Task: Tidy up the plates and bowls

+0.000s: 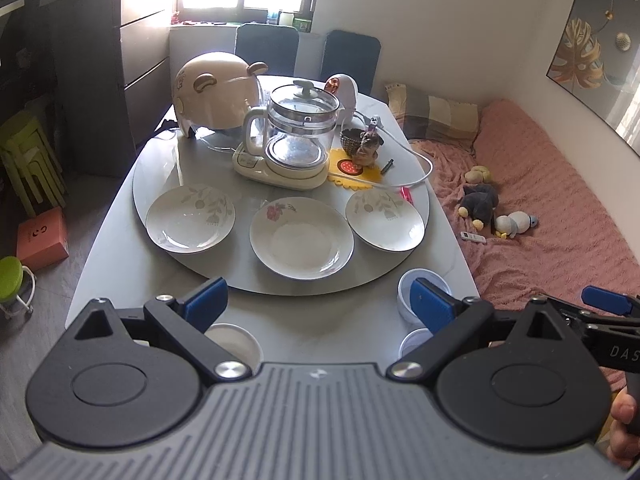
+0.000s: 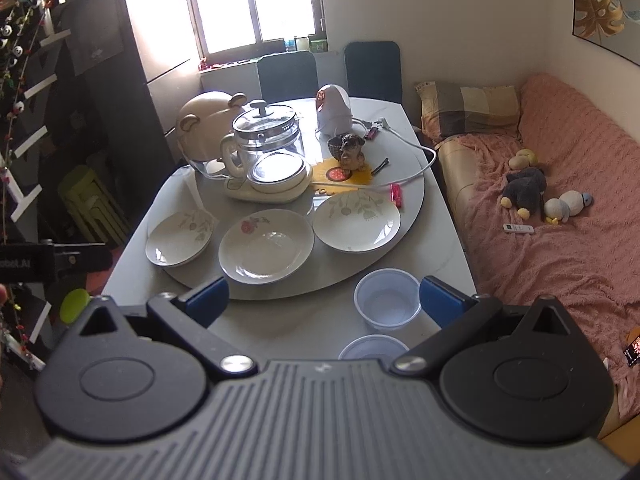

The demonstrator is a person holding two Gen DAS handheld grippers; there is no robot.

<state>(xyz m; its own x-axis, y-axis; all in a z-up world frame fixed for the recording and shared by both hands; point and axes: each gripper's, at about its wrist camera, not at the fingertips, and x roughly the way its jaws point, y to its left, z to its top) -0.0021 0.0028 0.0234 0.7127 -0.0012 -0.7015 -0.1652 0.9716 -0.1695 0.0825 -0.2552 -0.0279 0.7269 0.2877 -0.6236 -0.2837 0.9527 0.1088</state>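
The grey turntable (image 1: 160,184) is the landmark. On its near half sit three plates in a row: left plate (image 1: 190,219) with a pale leaf print, middle plate (image 1: 301,237) with a red flower and a deeper well, right plate (image 1: 385,220) with a leaf print. None touch, and none are stacked.

Off the turntable, on the table (image 1: 332,320) just nearer than its near edge, sit the bowls: a clear plastic bowl (image 2: 387,299) toward the right, a second clear bowl (image 2: 374,347) nearer still and half hidden by the gripper body, and a white bowl (image 1: 236,342) toward the left, also partly hidden.

Behind the plates on the turntable stands a glass kettle (image 1: 298,128) on its base.

The left gripper (image 1: 320,304) hovers over the table with fingers spread wide, holding nothing. The right gripper (image 2: 324,300) is likewise spread and empty, the clear bowl sitting just inside its right finger (image 2: 444,300).

Judgement: no grasp has begun. A good first step is probably stacking, taking a side plate by its rim with one finger under the lip, lifting it level and setting it centred on another. The two leaf plates look alike and should nest; the deeper one likely belongs underneath or apart. The thin plastic bowls may buckle, so pinch them lightly at the rim.

Writing: "DAS" on the right gripper's body as seen from the left wrist view, and "obot.AI" cut off on the left gripper's body in the right wrist view. Print on the kettle base is too small to read.
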